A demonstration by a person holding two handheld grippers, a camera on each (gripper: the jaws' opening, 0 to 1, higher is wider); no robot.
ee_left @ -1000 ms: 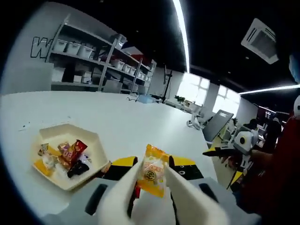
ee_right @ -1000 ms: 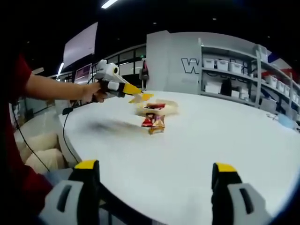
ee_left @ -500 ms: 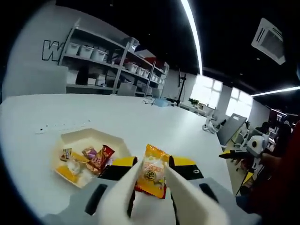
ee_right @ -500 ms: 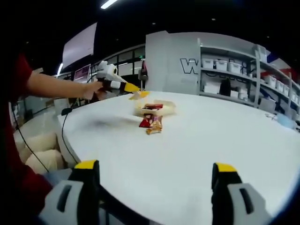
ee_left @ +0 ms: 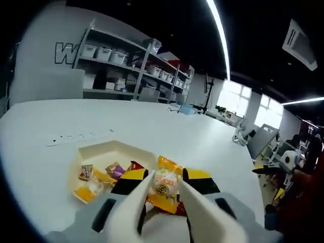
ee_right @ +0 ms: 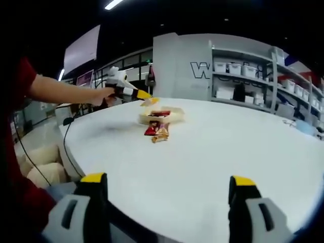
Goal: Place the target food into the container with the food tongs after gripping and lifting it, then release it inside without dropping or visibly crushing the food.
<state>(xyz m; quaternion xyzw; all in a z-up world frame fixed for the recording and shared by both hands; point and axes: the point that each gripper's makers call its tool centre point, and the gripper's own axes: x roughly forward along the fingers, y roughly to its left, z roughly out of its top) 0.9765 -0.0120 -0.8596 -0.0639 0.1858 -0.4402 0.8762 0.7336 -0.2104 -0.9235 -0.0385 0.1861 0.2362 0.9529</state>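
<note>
White bench (ee_left: 152,121), tray (ee_left: 109,150) w/ snacks. Left gripper (ee_left: 163,187) fingers clamped on orange packet (ee_left: 163,188), lifted near tray; release left. Right gripper (ee_right: 167,202) fingers apart, idle.

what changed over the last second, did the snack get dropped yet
Not yet. The left claw has carried the orange snack packet toward the tray, and now holds it at the tray's near edge, still clamped. The right claw stayed open above the table; the loose packets beside the tray stayed put.
</note>
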